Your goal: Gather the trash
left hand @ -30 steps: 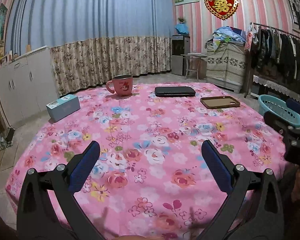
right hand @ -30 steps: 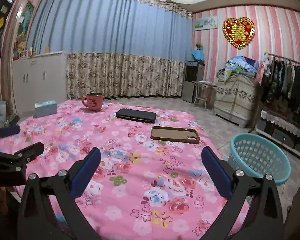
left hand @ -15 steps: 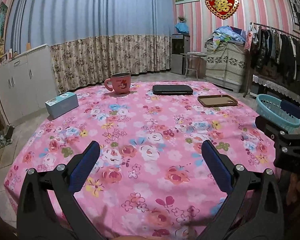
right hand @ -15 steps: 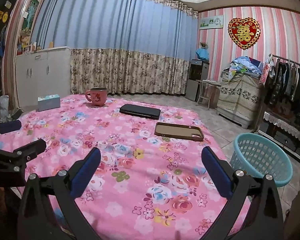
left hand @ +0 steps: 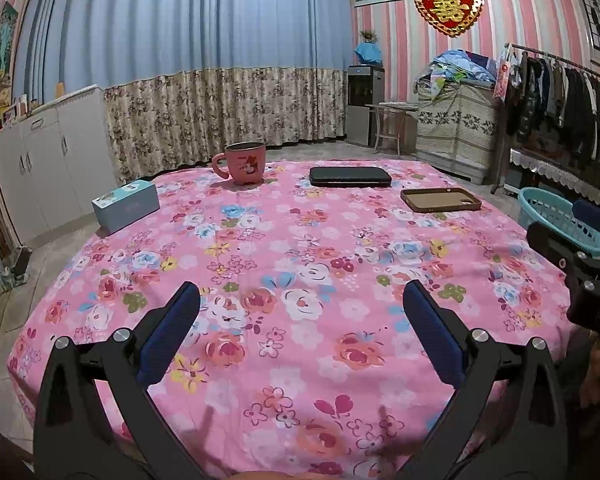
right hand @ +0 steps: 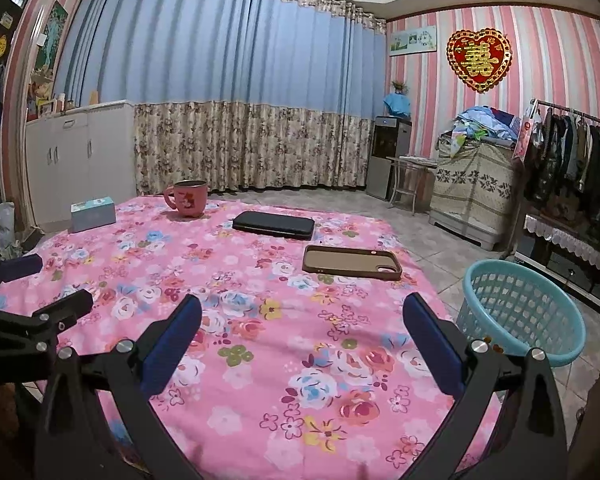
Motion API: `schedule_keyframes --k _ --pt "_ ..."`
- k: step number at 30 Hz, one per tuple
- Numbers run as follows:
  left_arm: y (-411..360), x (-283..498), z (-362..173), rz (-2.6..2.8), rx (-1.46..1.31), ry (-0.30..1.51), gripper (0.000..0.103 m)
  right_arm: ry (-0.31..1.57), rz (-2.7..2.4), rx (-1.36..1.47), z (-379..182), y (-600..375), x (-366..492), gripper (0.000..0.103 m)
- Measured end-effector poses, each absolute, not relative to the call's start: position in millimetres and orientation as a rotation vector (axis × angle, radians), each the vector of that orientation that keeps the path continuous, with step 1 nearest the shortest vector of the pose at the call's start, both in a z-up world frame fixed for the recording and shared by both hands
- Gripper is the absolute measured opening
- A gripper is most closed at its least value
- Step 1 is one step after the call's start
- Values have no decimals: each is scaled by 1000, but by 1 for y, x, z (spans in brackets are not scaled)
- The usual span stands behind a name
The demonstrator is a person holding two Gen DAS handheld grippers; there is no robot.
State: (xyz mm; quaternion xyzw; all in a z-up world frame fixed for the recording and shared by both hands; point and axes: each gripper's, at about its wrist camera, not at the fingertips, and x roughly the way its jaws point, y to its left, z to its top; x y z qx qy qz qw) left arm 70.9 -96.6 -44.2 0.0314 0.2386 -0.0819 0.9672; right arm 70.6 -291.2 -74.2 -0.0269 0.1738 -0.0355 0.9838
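Both grippers, left [left hand: 300, 304] and right [right hand: 302, 314], pulled back, jaws apart, empty; one basket [right hand: 522, 312].

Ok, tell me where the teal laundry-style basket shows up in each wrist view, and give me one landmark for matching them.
Left wrist view: the teal basket sits at the far right edge, beyond the table, partly hidden behind the right gripper's fingers.
Right wrist view: it stands on the floor at lower right, beside the table's right edge.
Shared landmark: the brown phone case, the table item nearest the basket in both.
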Motion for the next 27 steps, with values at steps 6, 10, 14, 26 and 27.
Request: schedule_keyframes --k 6,10,14,26,27 --pt "-92 74 -43 -147 48 479 98 356 -62 -55 -74 -291 72 98" --pt "-92 72 -43 -144 54 464 98 346 -54 -43 -73 -292 71 98" --pt "-86 70 -39 -130 37 447 98 350 -54 -6 -72 -292 72 98" --pt "-59 97 -44 -109 -58 499 98 414 -76 82 -72 -307 75 98" --pt "-59 98 -45 -101 -63 505 98 405 -76 97 -70 -308 74 98"
